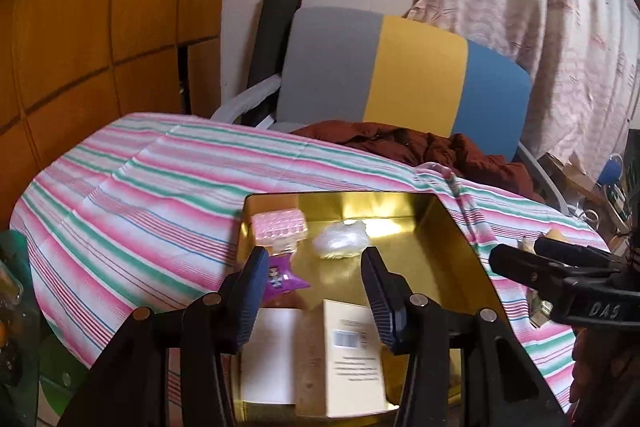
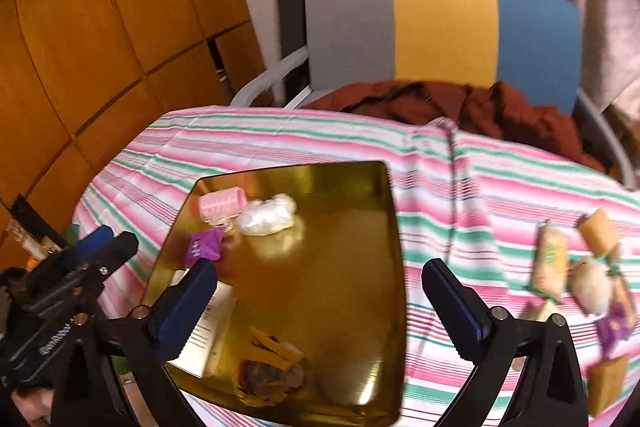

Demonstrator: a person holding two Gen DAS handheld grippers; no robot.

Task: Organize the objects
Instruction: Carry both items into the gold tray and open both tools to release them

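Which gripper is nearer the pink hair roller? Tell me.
Left. The left gripper hovers over the gold tray, just short of the pink hair roller; the right gripper hangs farther back, toward the tray's right side.

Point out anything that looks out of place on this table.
A cluster of small packets lies loose on the striped cloth, right of the gold tray, while the other items already sit inside it. Both grippers, left and right, are open and empty.
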